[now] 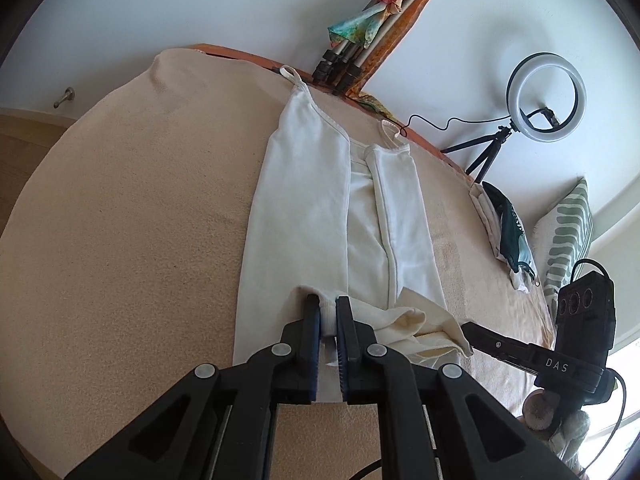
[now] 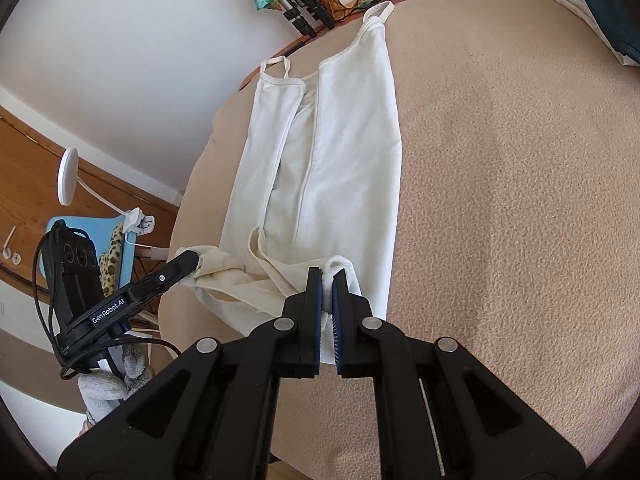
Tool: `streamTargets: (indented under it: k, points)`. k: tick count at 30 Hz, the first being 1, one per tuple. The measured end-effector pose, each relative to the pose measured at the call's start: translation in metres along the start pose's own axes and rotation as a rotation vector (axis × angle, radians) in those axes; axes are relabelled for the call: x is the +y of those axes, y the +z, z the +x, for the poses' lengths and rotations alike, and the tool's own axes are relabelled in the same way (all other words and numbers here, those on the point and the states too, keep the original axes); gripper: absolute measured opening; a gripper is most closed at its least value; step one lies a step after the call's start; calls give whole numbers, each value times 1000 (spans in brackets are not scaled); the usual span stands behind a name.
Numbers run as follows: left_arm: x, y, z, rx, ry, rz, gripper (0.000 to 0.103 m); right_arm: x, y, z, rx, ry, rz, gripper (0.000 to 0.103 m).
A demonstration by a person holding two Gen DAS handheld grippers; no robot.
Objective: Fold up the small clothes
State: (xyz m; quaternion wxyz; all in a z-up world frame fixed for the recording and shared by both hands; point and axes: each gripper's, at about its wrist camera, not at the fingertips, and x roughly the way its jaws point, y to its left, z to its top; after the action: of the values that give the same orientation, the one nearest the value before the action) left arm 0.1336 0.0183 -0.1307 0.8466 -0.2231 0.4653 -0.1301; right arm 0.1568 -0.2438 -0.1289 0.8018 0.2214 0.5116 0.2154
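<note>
A white camisole lies lengthwise on a beige blanket that covers the bed, its two thin straps pointing toward the far edge by the wall. Both long sides are folded in toward the middle, leaving a narrow strip of the inner layer showing between them. The hem end, nearest the cameras, is bunched and partly lifted.

The left gripper has its jaws clenched on a pinch of hem fabric at the near end. The right gripper likewise has its jaws closed on a raised loop of the hem, on the other side of the garment. In the right wrist view the left gripper's tip meets a crumpled fold of cream cloth.

Beyond the bed, against the white wall, a folded tripod draped with a colourful scarf leans upright. A ring light on a small stand sits to the side. Folded clothes and a leaf-patterned pillow rest near the blanket's edge.
</note>
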Motion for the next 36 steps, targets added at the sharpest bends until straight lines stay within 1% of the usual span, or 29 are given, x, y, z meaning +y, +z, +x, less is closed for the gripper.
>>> streamTargets:
  k: [1,2,3,4,5,6,9,10,12,13,14,16,18,20,22,24,25,27,29,31,33,34,35,36]
  points:
    - [1,2,-1,-8,18,-2,12,-1,2,-1,-1,1,6,7]
    - [3,5,-5,-22,25,-1,22,-1,4,-3,-2,-7,10,13]
    - [4,7,-10,-40,25,0,25,-2,6,-6,-6,-11,12,17]
    - [4,9,-17,-60,23,6,26,-2,8,-10,-23,-18,13,31]
    - [4,11,-23,-79,24,17,26,-3,9,-16,-48,-24,12,41]
    - [3,11,-29,-95,28,33,26,-2,9,-22,-68,-22,5,42]
    - [-2,6,-39,-112,32,89,26,7,5,-30,-73,20,-58,42]
    - [-4,2,-37,-103,29,104,26,12,3,-29,-63,27,-89,42]
    - [-8,-5,-27,-57,8,136,26,20,-4,-22,-25,31,-139,42]
    - [-12,-8,-21,-41,30,159,25,23,-8,-16,-4,27,-152,42]
    - [-15,-10,-14,-34,59,182,26,25,-10,-10,12,12,-162,42]
    - [-15,-10,-2,-2,89,212,30,28,-13,-1,36,-11,-186,42]
    - [-11,-10,5,4,122,219,31,31,-13,0,30,-37,-210,42]
    - [-9,-7,10,6,134,231,33,32,-9,-6,-1,-68,-229,42]
    - [-8,-4,14,7,127,241,33,29,-3,-11,-37,-117,-234,44]
    - [-10,-4,21,22,118,255,31,20,2,-11,-41,-134,-212,44]
    - [-10,-3,23,28,118,262,30,15,4,-9,-37,-132,-201,44]
    - [-11,-4,29,39,115,264,23,9,7,-3,-31,-159,-194,44]
    - [-11,-4,31,43,107,256,10,6,9,2,-27,-163,-196,44]
    - [-12,-4,28,27,117,260,2,9,10,5,-32,-149,-212,44]
    - [-11,-3,25,10,115,250,0,17,10,6,-39,-144,-247,34]
    - [-10,-2,22,-2,120,241,0,21,9,7,-32,-140,-262,15]
    - [-8,-1,20,-15,126,233,0,25,9,9,-22,-136,-273,7]
    - [-7,0,17,-30,136,226,0,27,8,9,-28,-141,-285,7]
